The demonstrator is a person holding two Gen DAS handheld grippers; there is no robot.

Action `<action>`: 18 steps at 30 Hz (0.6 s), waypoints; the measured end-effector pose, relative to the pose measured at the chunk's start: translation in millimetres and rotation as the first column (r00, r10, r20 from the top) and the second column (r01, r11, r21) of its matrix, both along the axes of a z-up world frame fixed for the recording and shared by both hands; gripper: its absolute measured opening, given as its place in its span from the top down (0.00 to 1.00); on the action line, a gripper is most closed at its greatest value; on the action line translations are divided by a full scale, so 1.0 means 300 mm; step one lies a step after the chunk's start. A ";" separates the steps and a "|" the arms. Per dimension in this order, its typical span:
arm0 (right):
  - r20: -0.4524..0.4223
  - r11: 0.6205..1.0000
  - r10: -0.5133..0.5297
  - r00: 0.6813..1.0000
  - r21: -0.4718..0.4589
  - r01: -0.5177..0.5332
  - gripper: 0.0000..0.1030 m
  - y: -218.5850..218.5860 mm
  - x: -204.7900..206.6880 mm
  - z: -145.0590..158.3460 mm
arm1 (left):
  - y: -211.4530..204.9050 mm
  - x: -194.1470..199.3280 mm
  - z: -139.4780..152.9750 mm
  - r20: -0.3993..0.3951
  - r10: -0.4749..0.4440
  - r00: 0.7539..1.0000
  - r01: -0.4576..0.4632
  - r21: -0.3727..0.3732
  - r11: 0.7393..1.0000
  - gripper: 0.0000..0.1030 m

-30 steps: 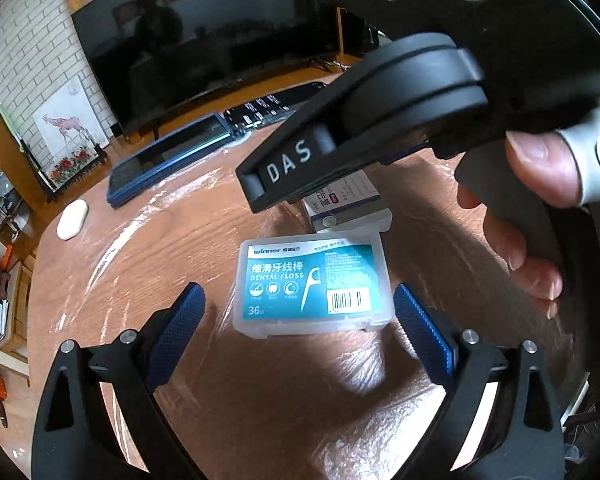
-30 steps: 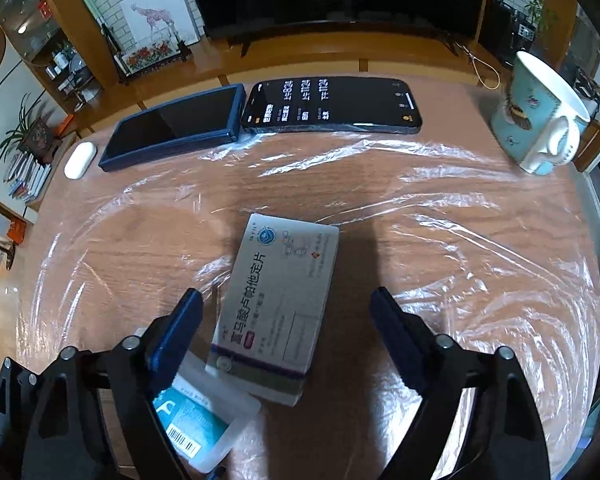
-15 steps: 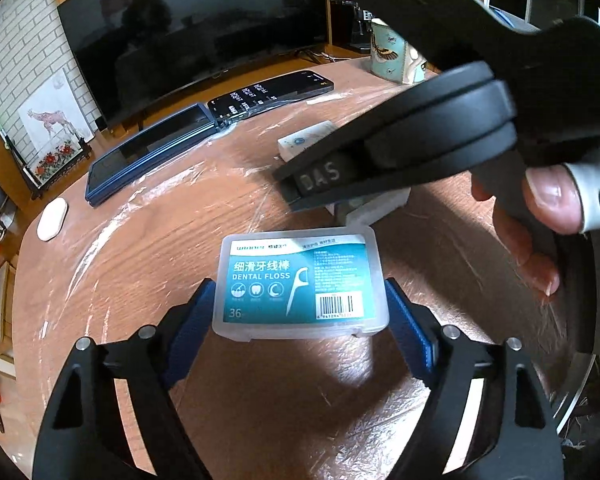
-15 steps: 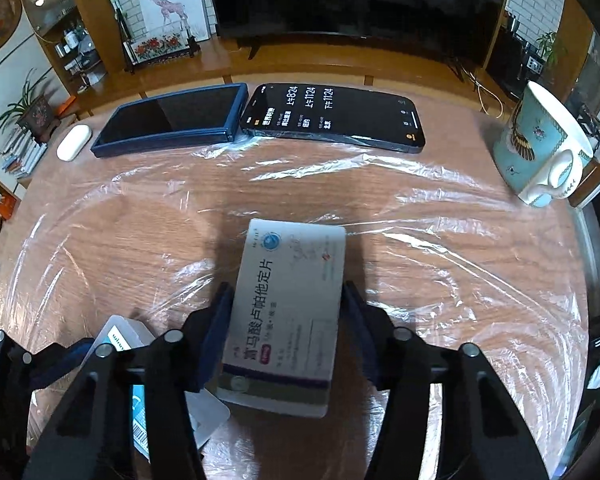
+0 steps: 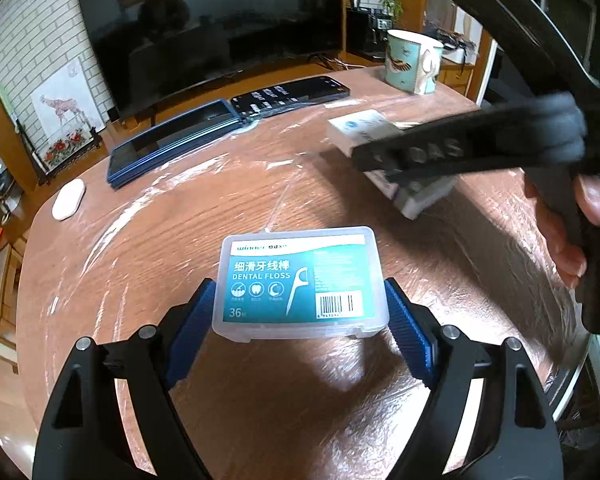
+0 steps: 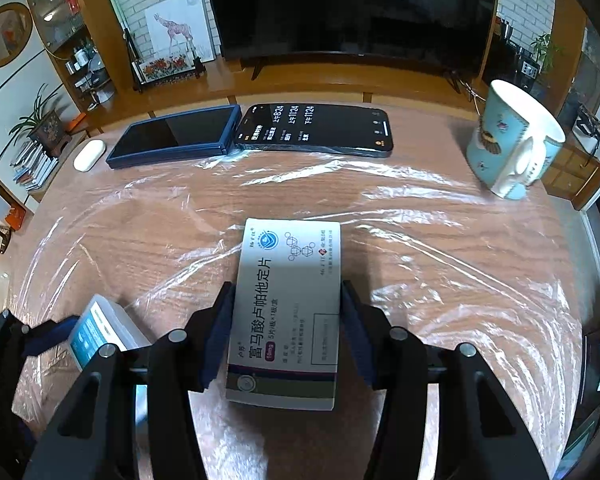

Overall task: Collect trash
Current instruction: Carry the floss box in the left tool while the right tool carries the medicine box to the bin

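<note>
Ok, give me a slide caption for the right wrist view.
Right gripper clamps a medicine box above the plastic-covered table.

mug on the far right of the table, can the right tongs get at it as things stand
Probably not yet. The right tongs are shut on the medicine box, so nothing else fits between them. The stretch of table toward the mug looks free, so once the box is dropped it seems reachable.

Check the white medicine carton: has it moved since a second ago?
Yes. The white medicine carton turned square to the dark phone on the far table edge, now clamped between the right gripper fingers.
</note>
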State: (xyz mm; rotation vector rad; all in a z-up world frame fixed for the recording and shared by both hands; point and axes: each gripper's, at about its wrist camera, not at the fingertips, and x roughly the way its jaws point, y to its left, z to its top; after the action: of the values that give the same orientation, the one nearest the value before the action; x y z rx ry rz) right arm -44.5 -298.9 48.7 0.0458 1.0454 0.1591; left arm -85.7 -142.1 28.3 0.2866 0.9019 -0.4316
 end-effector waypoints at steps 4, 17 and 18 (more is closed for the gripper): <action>0.009 1.000 0.004 1.000 0.004 -0.004 0.50 -0.005 -0.041 0.013 | 0.023 -0.011 0.014 0.001 0.025 1.000 -0.025 -0.017 1.000 0.19; 0.038 0.999 0.000 0.999 0.039 -0.001 0.50 -0.043 -0.242 0.064 | 0.063 -0.099 0.068 0.013 0.042 0.999 -0.041 -0.067 0.997 0.19; 0.039 0.999 -0.001 0.999 0.041 -0.001 0.50 -0.044 -0.261 0.067 | 0.066 -0.108 0.071 0.015 0.040 0.999 -0.039 -0.070 0.997 0.19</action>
State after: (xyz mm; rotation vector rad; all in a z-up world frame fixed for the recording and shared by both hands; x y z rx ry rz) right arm -122.8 -312.0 68.7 0.0798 1.0034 0.1813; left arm -118.1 -122.4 49.7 0.2083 0.8737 -0.4228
